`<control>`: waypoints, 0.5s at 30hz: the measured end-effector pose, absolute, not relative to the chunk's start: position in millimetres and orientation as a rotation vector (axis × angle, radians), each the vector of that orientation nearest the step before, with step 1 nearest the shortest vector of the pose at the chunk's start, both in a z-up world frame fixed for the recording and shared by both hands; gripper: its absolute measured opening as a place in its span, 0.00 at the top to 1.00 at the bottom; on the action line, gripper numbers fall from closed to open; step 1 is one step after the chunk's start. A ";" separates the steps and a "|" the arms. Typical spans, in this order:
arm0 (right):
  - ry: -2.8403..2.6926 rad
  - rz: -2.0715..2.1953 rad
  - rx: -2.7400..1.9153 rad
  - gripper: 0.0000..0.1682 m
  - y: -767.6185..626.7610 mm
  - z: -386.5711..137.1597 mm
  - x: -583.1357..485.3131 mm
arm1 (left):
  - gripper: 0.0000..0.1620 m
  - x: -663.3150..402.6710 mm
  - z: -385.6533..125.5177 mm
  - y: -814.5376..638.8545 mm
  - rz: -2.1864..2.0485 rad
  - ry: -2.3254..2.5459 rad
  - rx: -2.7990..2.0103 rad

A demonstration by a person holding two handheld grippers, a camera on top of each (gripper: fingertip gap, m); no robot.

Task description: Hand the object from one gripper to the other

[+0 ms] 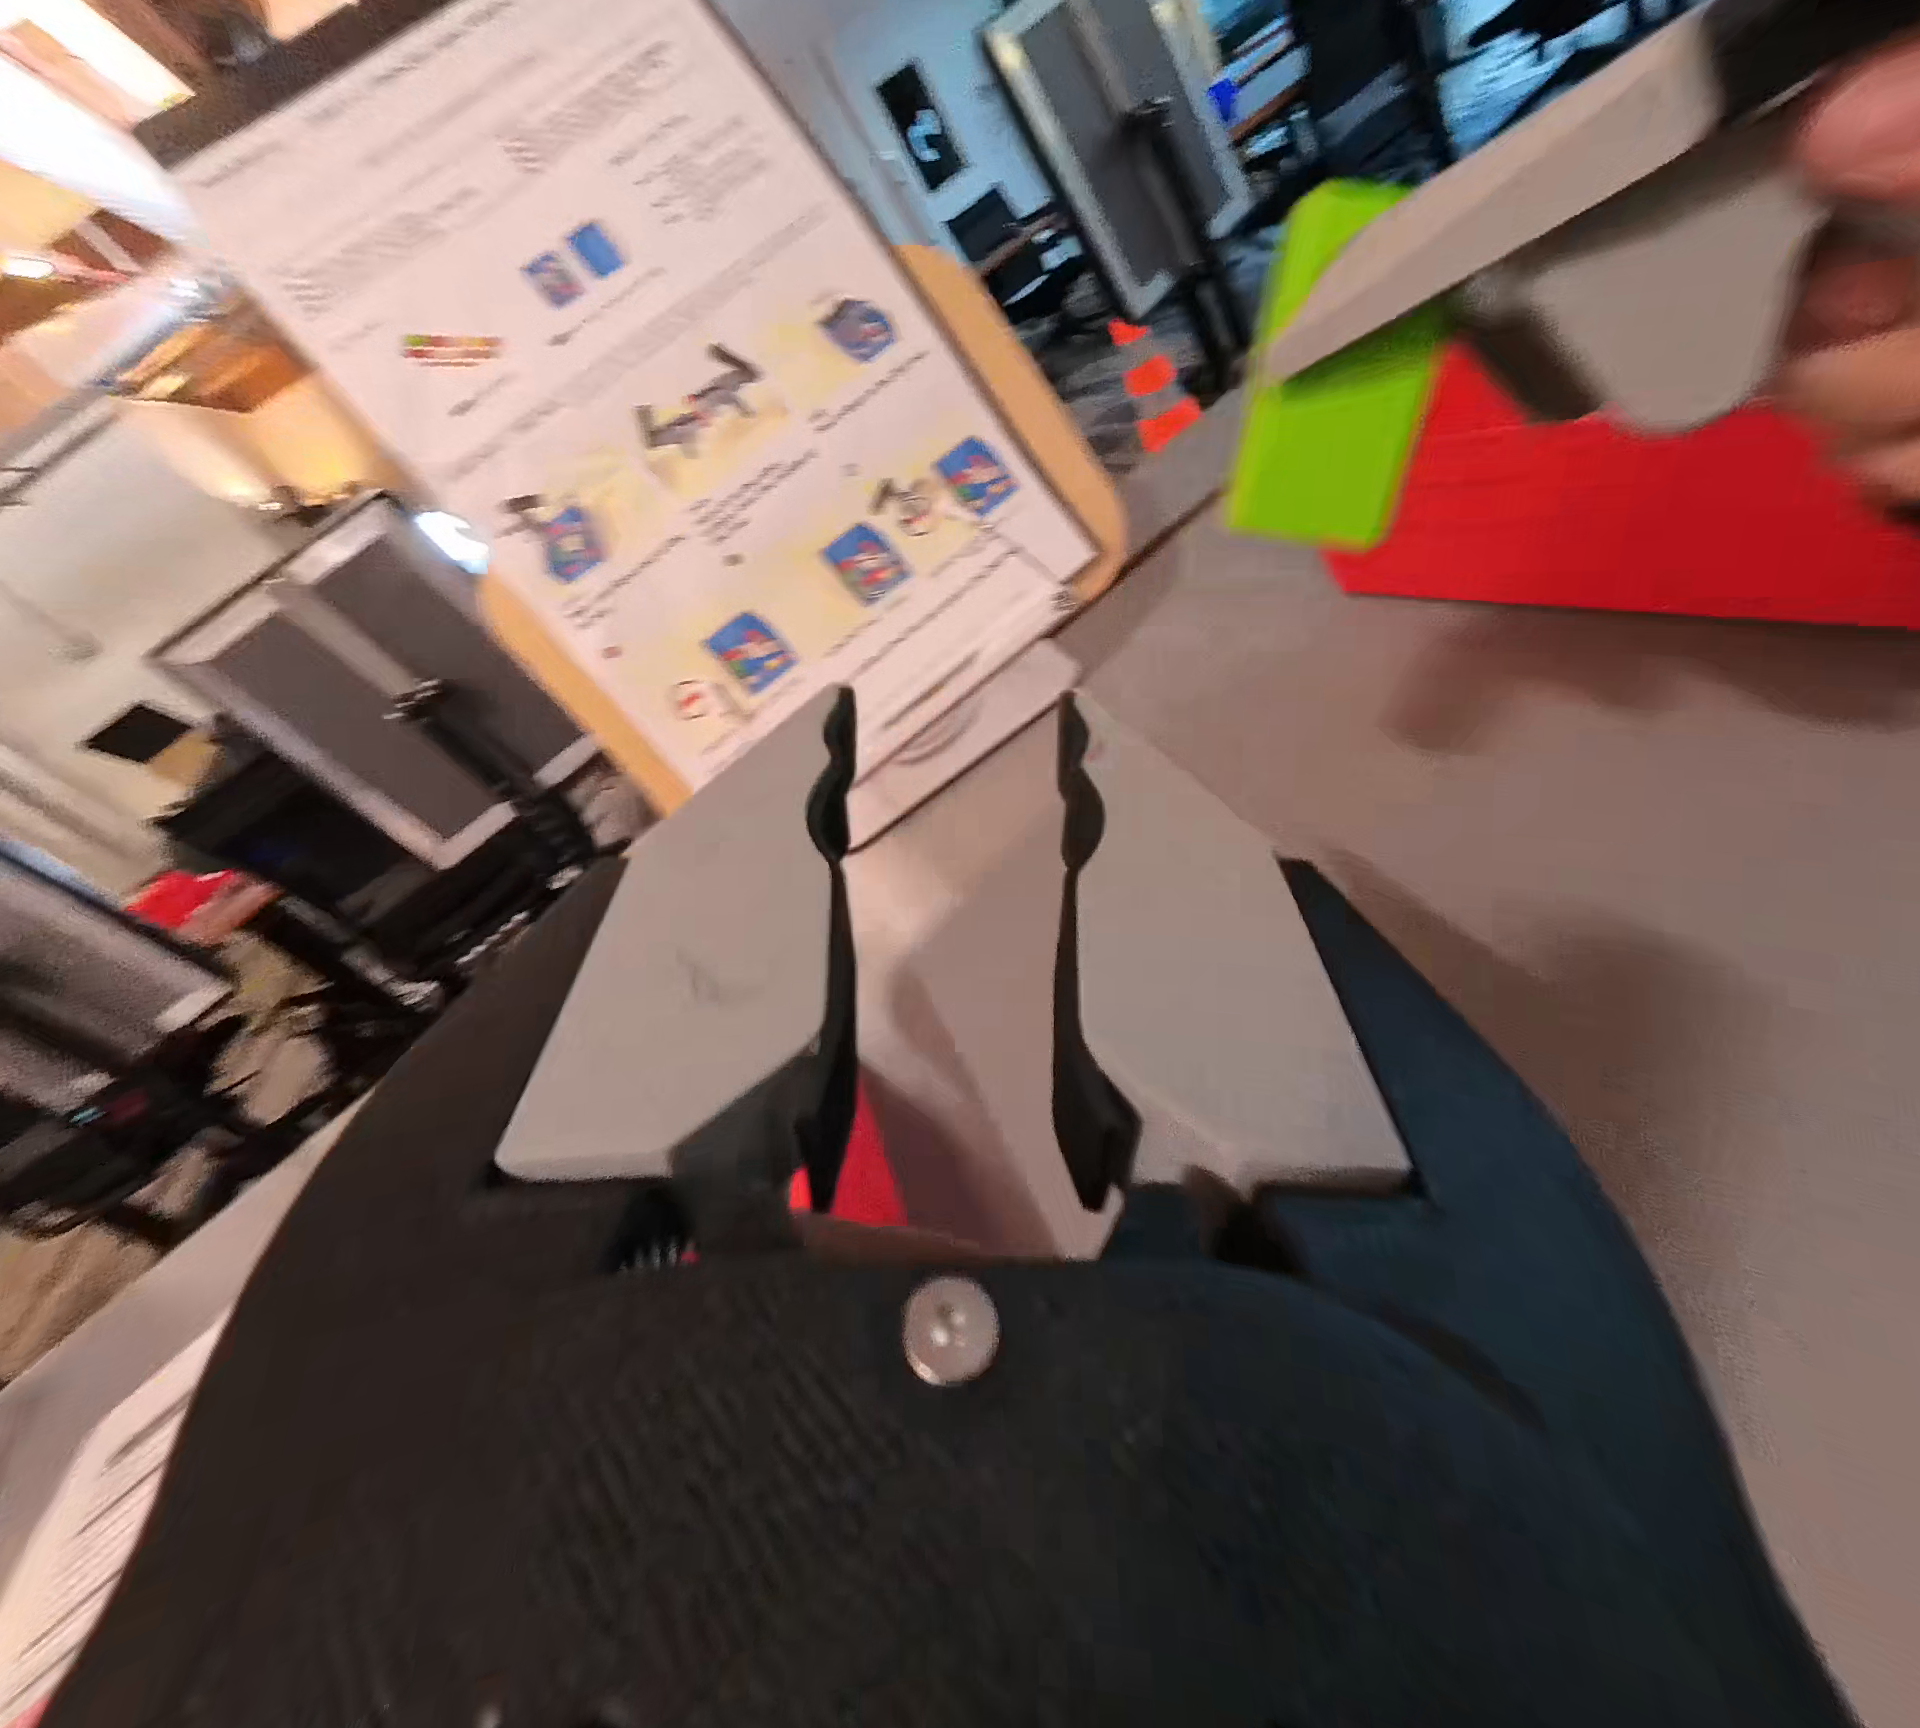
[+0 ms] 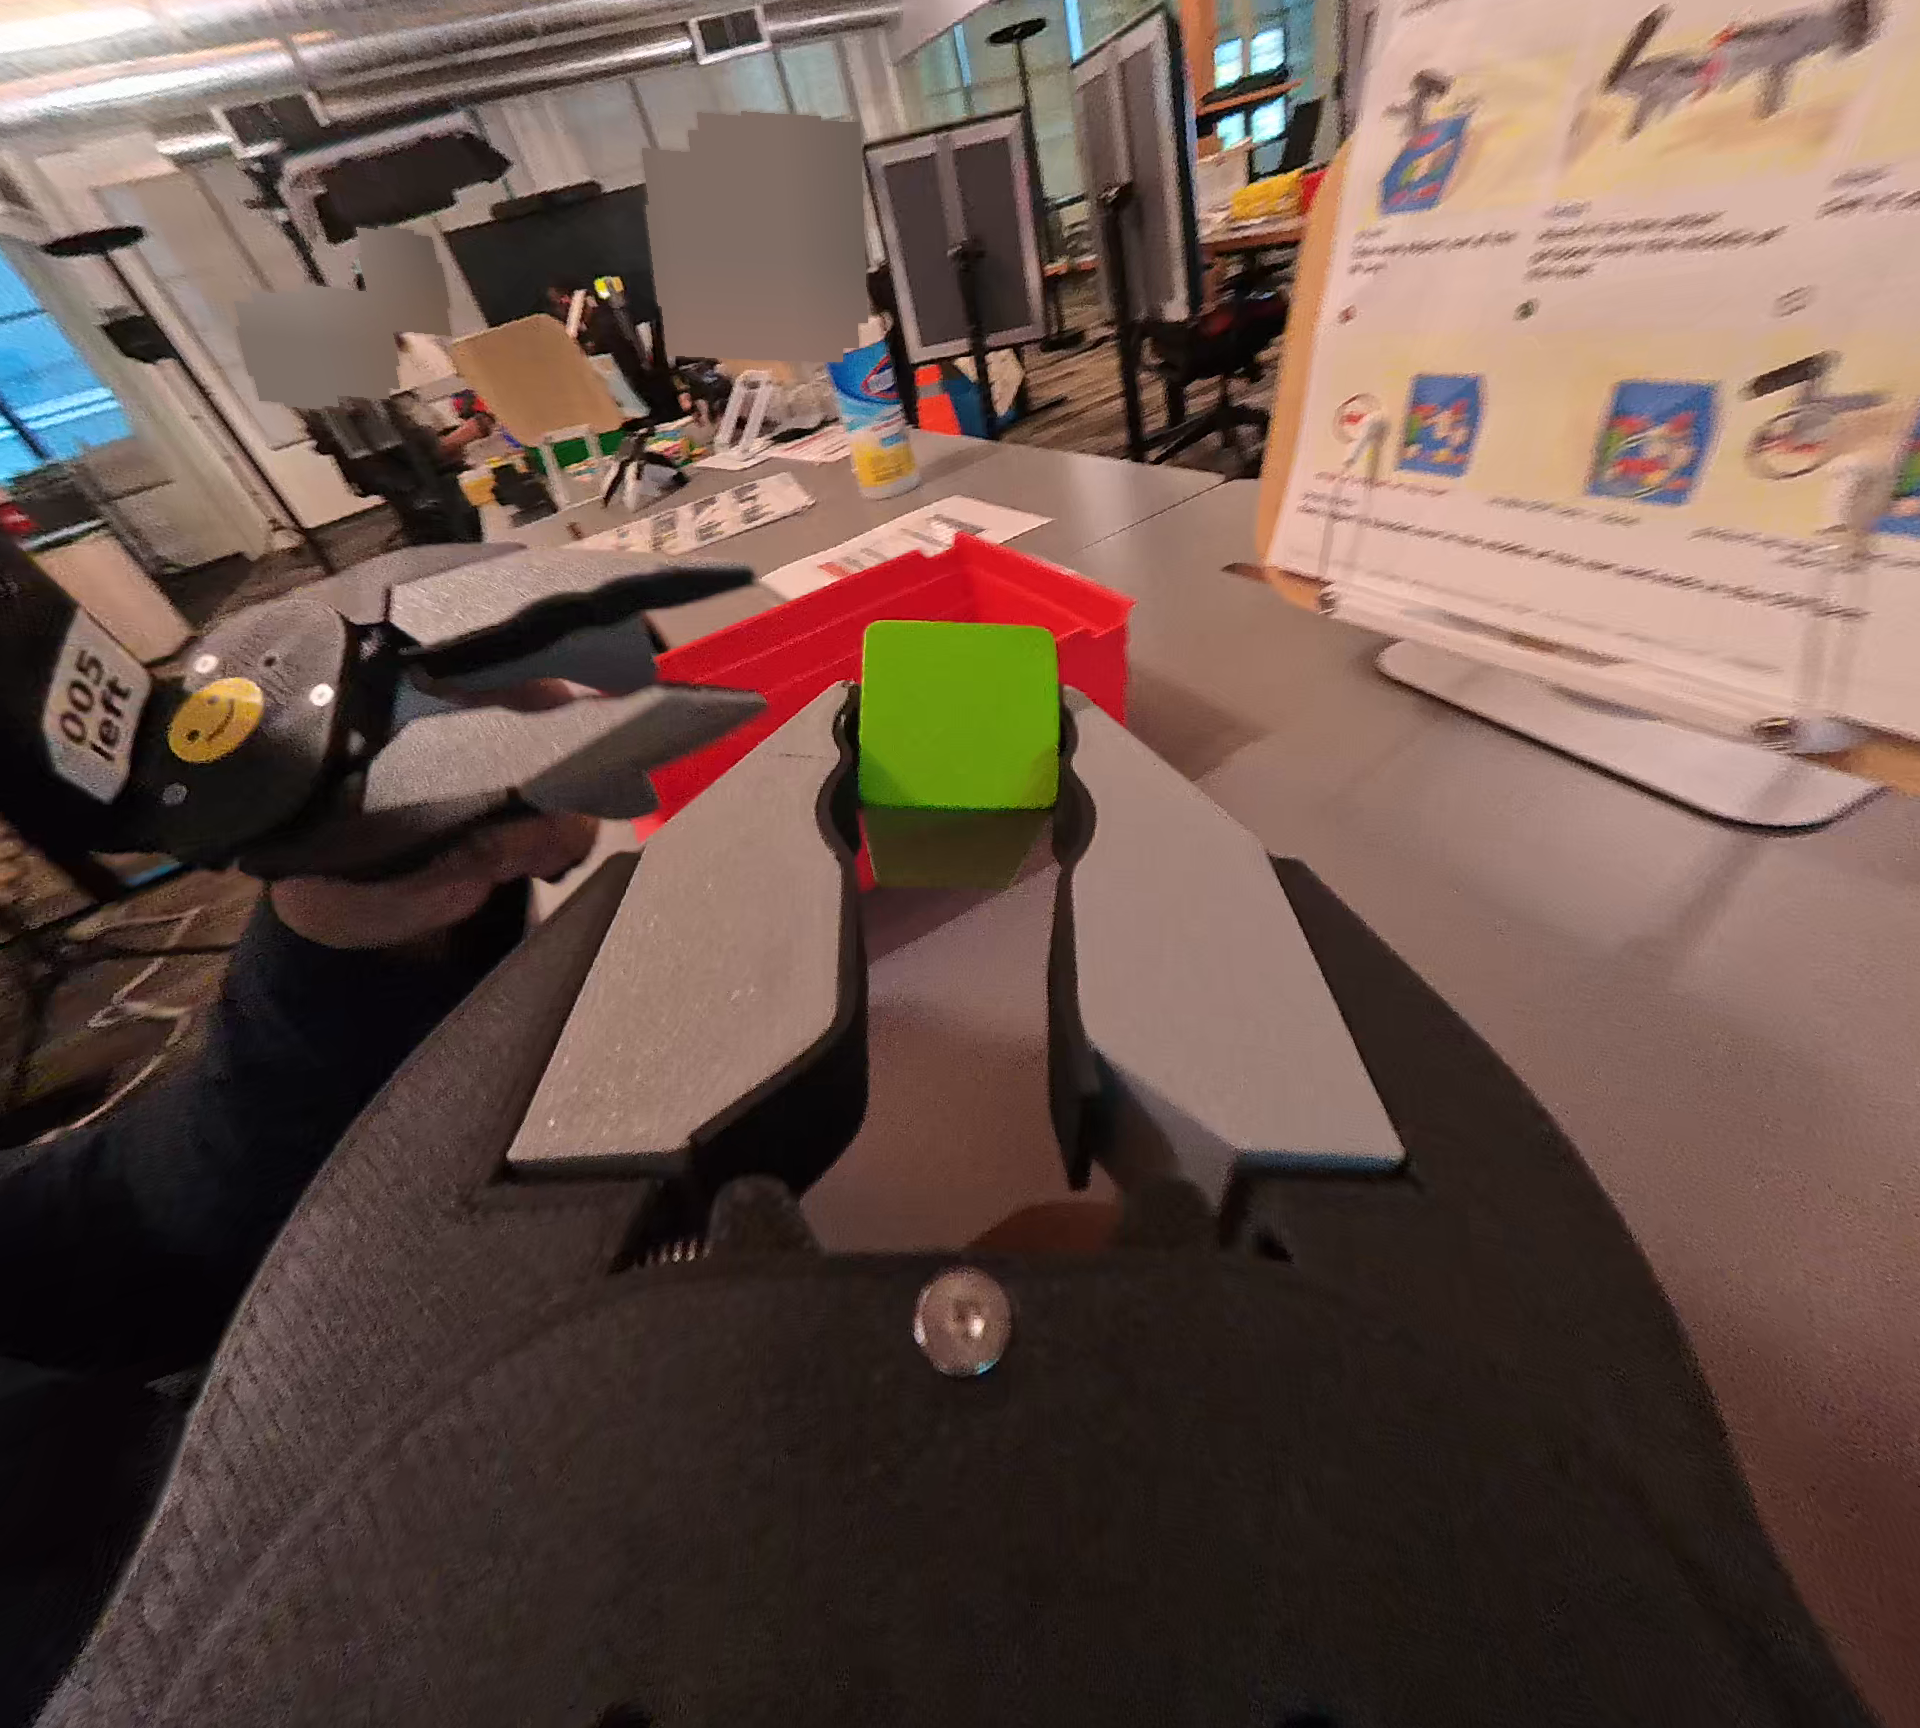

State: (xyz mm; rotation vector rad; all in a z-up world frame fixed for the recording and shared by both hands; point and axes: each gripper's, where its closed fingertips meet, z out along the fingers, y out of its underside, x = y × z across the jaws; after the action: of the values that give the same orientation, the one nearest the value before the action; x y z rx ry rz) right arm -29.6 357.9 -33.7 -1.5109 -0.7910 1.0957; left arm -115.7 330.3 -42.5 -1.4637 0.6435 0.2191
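A bright green block (image 2: 956,702) is clamped between the fingertips of my right gripper (image 2: 956,743), held above the grey table in front of a red bin (image 2: 1039,598). My left gripper (image 1: 951,722) is open and empty, tilted, with nothing between its black pads. In the right wrist view the left gripper (image 2: 756,637) is to the left of the block, jaws apart, tips a short gap from it. In the left wrist view the right gripper (image 1: 1309,348) comes in from the upper right with the green block (image 1: 1320,452) in it, a hand behind it.
The red bin (image 1: 1621,525) sits on the grey table (image 2: 1558,951). A standing instruction board (image 2: 1621,276) is at the right, and ahead in the left wrist view (image 1: 623,328). Farther back are papers (image 2: 914,535), a wipes canister (image 2: 878,431) and office clutter.
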 end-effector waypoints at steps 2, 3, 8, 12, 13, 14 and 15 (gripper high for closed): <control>-0.751 1.041 -1.499 0.81 366.7 -24.6 -7.4 | 0.79 -144.7 -33.3 329.3 0.270 0.591 -1.467; -0.729 1.013 -1.494 0.81 371.5 -20.0 5.0 | 0.79 -158.1 -29.3 328.3 0.269 0.559 -1.475; -0.608 0.816 -1.510 0.80 401.6 -7.0 76.0 | 0.81 -208.4 -9.2 318.2 0.184 0.413 -1.475; -0.513 0.568 -1.628 0.81 437.8 -22.7 135.5 | 0.81 -228.9 0.5 309.5 0.117 0.348 -1.458; -0.500 0.534 -1.671 0.81 447.5 -30.3 146.7 | 0.81 -231.4 1.6 308.2 0.093 0.339 -1.455; -0.508 0.512 -1.729 0.81 457.3 -40.7 154.7 | 0.81 -233.5 2.0 307.8 0.076 0.330 -1.454; -0.533 0.489 -1.798 0.81 467.6 -53.2 160.3 | 0.81 -236.1 2.1 308.2 0.068 0.321 -1.456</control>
State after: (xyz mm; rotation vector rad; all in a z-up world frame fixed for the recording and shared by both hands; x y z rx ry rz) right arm 160.3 467.6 -53.2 -1.7979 -0.5332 0.4892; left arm -236.1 308.2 2.1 -1.4561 0.3205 0.0676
